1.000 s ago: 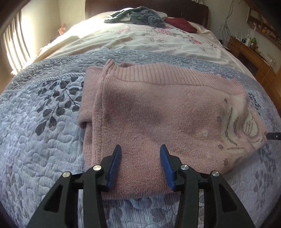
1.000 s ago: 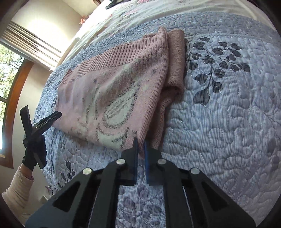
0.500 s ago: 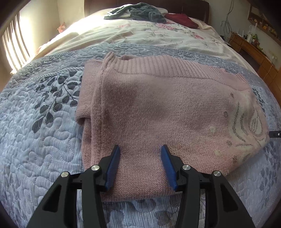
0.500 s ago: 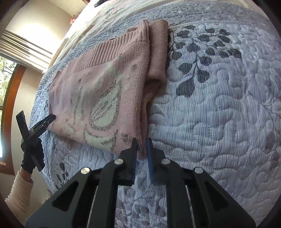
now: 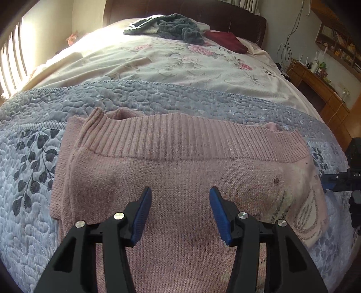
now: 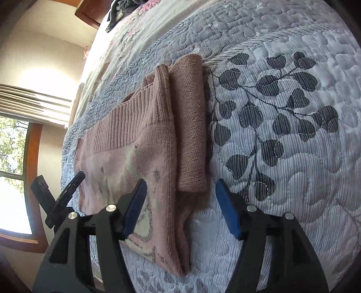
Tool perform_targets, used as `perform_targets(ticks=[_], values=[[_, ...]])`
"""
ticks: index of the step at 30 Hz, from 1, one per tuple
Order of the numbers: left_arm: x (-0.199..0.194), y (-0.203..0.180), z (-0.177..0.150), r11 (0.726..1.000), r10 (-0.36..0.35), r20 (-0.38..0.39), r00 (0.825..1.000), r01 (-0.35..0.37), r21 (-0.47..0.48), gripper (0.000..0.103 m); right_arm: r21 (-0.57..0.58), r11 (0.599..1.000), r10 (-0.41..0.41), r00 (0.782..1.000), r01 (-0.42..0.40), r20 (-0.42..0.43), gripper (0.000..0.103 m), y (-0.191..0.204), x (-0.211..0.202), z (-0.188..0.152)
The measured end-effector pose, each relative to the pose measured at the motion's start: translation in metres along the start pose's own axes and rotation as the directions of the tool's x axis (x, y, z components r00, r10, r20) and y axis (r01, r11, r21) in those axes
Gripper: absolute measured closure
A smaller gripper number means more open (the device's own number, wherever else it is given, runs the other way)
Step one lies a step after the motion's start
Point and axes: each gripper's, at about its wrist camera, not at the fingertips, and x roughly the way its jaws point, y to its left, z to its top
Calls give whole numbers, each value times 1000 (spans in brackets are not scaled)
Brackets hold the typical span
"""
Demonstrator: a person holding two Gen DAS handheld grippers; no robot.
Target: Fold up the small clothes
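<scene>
The right gripper point(image 6: 179, 208) has let go, so both grippers, left point(image 5: 179, 211) included, hover jaws wide over one sweater point(image 5: 180, 175) on the bed point(image 6: 282, 169).

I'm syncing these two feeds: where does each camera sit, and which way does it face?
Left wrist: on the left gripper, jaws open, facing up the bed over the pink sweater toward the headboard.
Right wrist: on the right gripper, jaws open, above the sweater's folded sleeve; a window lies left.
Shared: sweater, quilt, each other's gripper.
</scene>
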Motion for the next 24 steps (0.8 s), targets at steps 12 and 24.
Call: perform_targets(ticks=[12, 24], values=[[20, 14, -3, 999, -31, -44, 999, 30, -23, 49, 13, 996, 91, 996, -91, 24, 79, -6, 20, 6], [21, 17, -2, 998, -49, -48, 998, 47, -47, 49, 47, 995, 87, 996, -89, 35, 80, -13, 18, 1]])
